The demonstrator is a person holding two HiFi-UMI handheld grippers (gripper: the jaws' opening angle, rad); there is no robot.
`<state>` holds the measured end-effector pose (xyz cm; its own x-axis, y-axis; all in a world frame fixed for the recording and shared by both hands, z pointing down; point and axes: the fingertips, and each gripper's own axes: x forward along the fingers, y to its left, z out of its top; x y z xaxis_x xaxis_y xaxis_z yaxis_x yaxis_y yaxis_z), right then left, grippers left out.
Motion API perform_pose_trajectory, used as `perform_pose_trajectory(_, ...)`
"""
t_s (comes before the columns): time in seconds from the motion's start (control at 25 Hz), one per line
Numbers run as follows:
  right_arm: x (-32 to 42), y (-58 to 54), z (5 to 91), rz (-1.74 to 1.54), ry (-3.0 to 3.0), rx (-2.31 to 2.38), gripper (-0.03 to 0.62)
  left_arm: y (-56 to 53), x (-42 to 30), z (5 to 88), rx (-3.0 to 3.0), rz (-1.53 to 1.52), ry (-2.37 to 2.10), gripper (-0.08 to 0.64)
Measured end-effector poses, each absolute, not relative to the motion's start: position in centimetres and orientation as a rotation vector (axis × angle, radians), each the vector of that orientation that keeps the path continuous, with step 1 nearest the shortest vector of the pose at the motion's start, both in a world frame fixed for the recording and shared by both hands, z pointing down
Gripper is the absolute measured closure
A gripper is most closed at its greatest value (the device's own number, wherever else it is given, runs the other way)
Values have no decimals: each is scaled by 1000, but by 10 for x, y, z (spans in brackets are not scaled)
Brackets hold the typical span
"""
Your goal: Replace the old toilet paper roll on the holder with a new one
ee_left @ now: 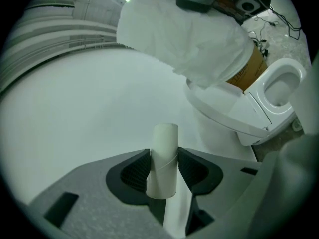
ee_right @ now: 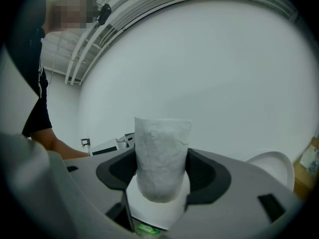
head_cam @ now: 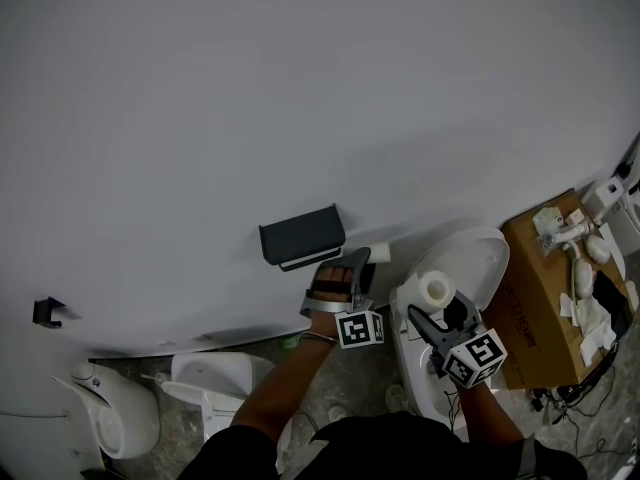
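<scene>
The dark grey paper holder [head_cam: 302, 234] hangs on the white wall with nothing on it. Just right of and below it, my left gripper [head_cam: 358, 264] is shut on the bare cardboard tube [head_cam: 378, 252]. In the left gripper view the pale tube [ee_left: 163, 158] stands upright, pinched between both pads of that gripper [ee_left: 163, 172]. My right gripper [head_cam: 438, 308] is shut on the new white toilet paper roll [head_cam: 435, 289] over the toilet. In the right gripper view the full roll [ee_right: 162, 156] fills that gripper [ee_right: 162, 172], and the holder [ee_right: 107, 146] shows far left behind it.
A white toilet [head_cam: 478, 260] with its lid up stands below the right gripper. A brown cardboard box [head_cam: 545, 298] holding white fittings sits to its right. Other white fixtures [head_cam: 120, 413] stand at the lower left, and a small black hook [head_cam: 42, 311] is on the wall.
</scene>
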<state>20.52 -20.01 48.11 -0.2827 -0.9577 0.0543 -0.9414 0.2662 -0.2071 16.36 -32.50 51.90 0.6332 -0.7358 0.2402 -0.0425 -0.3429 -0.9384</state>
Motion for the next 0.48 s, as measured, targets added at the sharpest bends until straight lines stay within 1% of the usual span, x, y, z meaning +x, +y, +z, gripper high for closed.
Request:
perform_pose_trajectory(0.24,196,-202,481,-285,2449,-1811,301,-302,147,486,-2010,-660,725,391)
perform_pose_trajectory(0.48,178,-199,479,-262,2512,-1763,301,-288,112,465,-2289,-502,915,391)
